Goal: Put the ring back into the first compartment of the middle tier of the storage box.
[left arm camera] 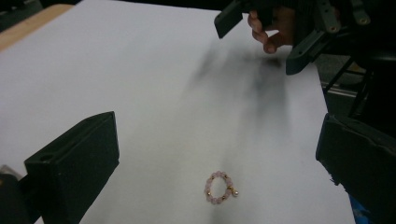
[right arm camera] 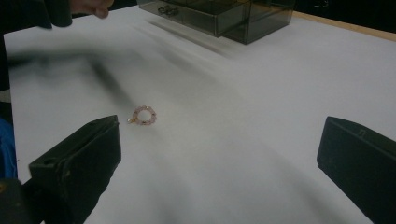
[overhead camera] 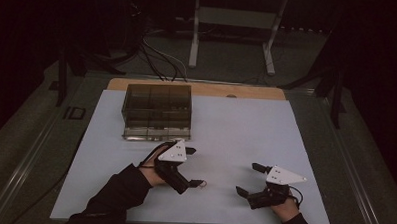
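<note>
Bracelet (left arm camera: 218,187) of small pink beads with a few gold ones lies flat on the white table (overhead camera: 246,123), near the front edge, between the two grippers. It looks light, limp and prone to roll or slide, so pinching across one side of the loop seems the safest hold. The left gripper (overhead camera: 194,167) and right gripper (overhead camera: 248,179) both stand spread wide, holding nothing. At the far left sits a smoky plastic drawer box (overhead camera: 157,111); its contents cannot be made out.

one bracelet (left arm camera: 219,187), one drawer box (overhead camera: 157,112)
</note>
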